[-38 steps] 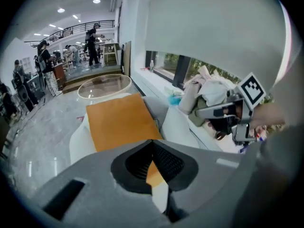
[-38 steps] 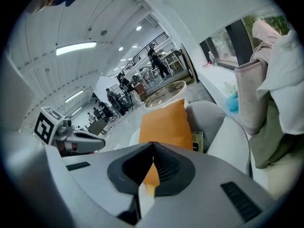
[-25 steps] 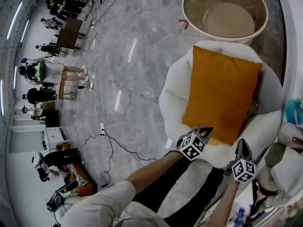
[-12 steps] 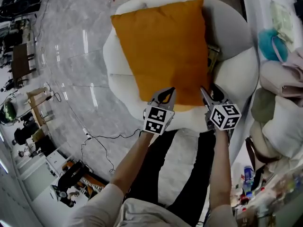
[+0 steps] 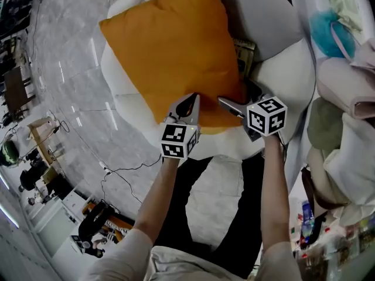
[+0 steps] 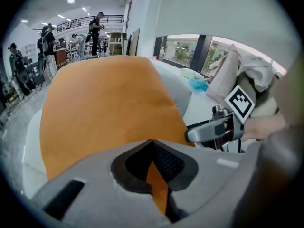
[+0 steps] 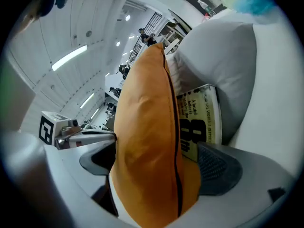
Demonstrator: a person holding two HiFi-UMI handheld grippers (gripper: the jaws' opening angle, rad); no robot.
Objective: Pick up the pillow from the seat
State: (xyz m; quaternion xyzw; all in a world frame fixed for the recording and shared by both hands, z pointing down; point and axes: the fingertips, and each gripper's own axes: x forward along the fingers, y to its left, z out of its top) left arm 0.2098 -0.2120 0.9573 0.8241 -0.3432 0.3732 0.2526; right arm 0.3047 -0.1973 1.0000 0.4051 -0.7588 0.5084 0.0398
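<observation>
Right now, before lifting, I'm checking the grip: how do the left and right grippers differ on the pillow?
The left gripper is shut on a thin fold of the pillow; the right gripper, jaws opening wide, straddles its corner without pressing. The left sits along the edge, the right at the corner. Both meet its near edge.
</observation>
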